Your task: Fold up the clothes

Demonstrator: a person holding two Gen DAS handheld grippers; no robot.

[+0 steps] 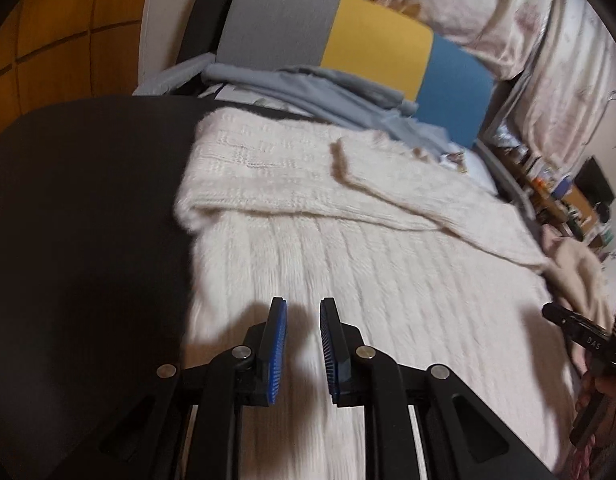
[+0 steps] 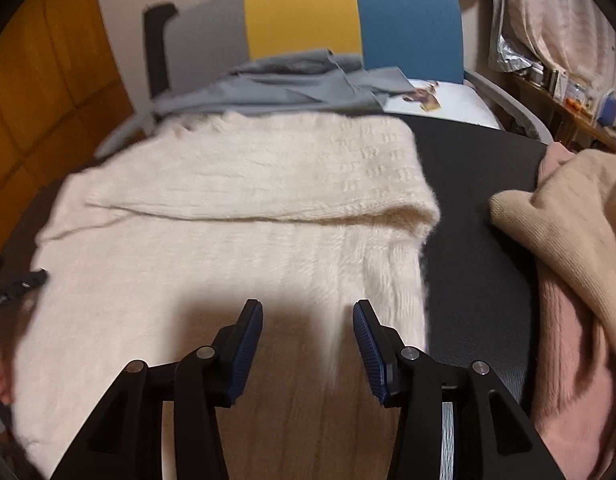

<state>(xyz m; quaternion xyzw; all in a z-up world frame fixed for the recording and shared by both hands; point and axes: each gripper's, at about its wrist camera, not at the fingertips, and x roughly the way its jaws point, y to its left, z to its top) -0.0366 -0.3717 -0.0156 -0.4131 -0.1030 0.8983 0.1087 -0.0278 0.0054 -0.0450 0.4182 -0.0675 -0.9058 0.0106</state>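
Tricolour chair (image 2: 348,28), wooden wall (image 1: 59,40)

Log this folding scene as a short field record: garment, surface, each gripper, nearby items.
garment: cream knit sweater, spread flat, its far part folded over toward the near side
surface: black table
left gripper: fingers slightly apart, empty, above the sweater's near part
right gripper: fingers wide apart, empty, above the sweater's near part
nearby pile: beige garment lying on a pink garment, on the right side of the table
behind table: chair with grey, yellow and blue back, grey cloth on its seat
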